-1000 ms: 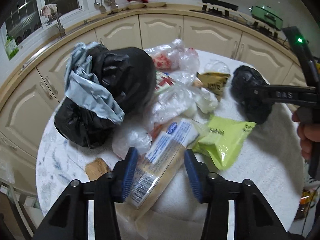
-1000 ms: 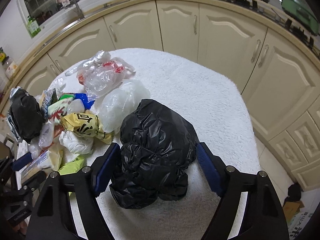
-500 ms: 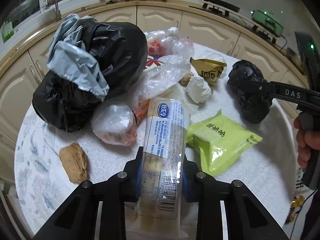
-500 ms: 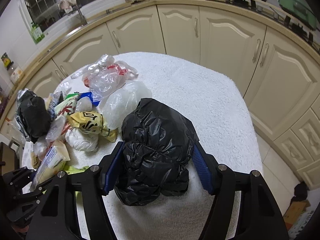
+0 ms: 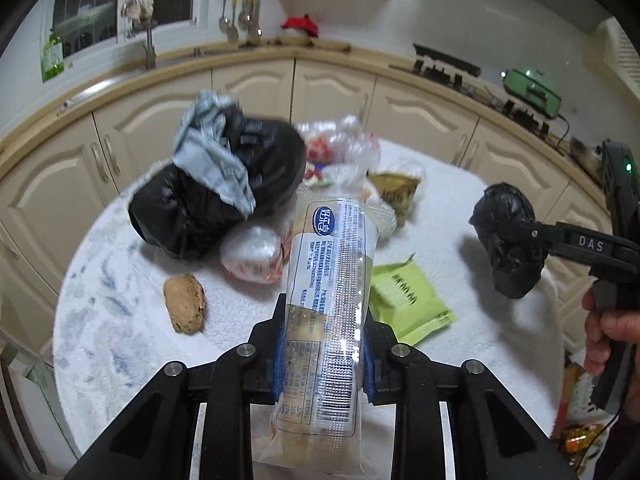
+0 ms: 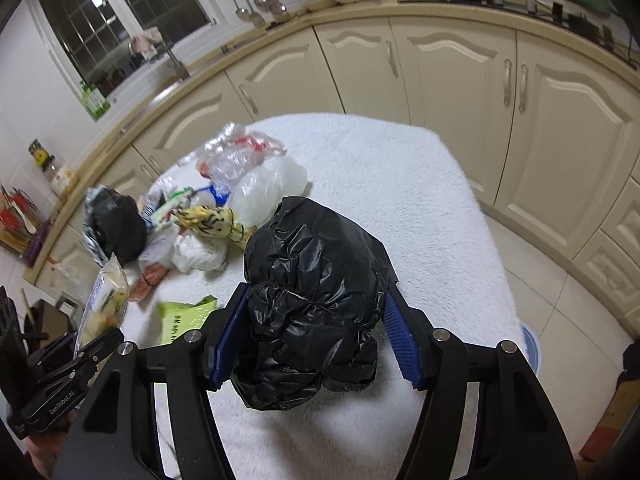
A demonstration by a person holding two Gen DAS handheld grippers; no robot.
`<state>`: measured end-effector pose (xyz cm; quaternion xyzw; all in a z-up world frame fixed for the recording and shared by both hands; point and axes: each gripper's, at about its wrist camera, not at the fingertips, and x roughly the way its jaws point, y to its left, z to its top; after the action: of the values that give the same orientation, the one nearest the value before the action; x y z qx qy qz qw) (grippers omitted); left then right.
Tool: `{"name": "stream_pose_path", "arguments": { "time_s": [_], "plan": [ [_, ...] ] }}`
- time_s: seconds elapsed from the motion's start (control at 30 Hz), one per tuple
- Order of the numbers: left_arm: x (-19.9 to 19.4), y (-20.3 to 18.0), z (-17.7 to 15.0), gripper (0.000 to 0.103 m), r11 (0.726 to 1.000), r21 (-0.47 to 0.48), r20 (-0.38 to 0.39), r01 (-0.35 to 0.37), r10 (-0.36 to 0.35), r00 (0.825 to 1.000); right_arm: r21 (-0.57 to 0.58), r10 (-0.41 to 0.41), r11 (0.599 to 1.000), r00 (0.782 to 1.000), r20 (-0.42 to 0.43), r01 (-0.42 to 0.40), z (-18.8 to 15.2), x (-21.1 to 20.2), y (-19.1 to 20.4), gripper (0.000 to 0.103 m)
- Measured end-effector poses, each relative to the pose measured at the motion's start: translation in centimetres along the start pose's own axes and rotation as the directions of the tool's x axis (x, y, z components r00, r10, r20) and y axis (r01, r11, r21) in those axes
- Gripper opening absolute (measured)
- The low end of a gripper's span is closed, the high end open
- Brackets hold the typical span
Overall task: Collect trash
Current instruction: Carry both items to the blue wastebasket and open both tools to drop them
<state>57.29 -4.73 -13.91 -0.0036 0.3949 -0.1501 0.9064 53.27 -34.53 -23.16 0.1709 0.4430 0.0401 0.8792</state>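
Looking along the left gripper (image 5: pixel 323 354), its jaws are pinched narrow on a long clear packet (image 5: pixel 332 280) with printed labelling and something pale and bready inside; the blue pads press its lower part, and the rest rises free above the white fleecy table (image 5: pixel 104 320). It looks light, crinkly and slippery, and the film gives under the pads, so I'd judge that a grip near the filled middle would hold better than one at the flat sealed end. Beyond the packet lies the big black bag (image 5: pixel 224 196) with a grey plastic sheet on it; a brown lump (image 5: pixel 185 309) lies on the near left of that bag, a green pouch (image 5: pixel 406 300) to its right, and clear crumpled bags between them. From the right gripper (image 6: pixel 316 340), the jaws stand at a middling width, clamped on a small knotted black bag (image 6: pixel 316 292), which seems lifted clear of the table with its shadow below. It looks soft and squashy, probably light, and it bulges around the pads; taking its bulk, as here, seems safe, though thin film may tear. The big black bag lies far left of it, with the litter heap between.
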Motion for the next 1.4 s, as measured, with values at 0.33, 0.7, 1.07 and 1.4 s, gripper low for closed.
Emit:
{"name": "stream_pose_path", "arguments": {
  "time_s": [0.33,0.7,1.07,1.4],
  "plan": [
    [-1.6,-4.3,1.7,0.025,0.997,0.068,0.129,0.039,-0.048,0.991,0.025,0.035,0.999,0.992,0.120,-0.038,0.2,-6.1,-1.7,0.065],
    [0.6,-15.0,3.6,0.025,0.942,0.216,0.105,0.256,-0.283,0.953,0.144,-0.132,0.985,0.947,0.292,0.093,-0.5,-17.2,-10.0,0.065],
    [9.5,-25.1,3.0,0.025,0.854,0.258,-0.117,0.452,-0.437,0.892,0.376,-0.300,0.902,0.934,0.192,0.212,-5.5,-18.1,-22.6,0.065],
    [19.2,-33.8,3.4,0.025,0.844,0.269,-0.354,0.464,-0.361,0.863,0.472,-0.264,0.853,0.964,0.025,0.221,-8.5,-11.2,-30.2,0.065]
  ]
}}
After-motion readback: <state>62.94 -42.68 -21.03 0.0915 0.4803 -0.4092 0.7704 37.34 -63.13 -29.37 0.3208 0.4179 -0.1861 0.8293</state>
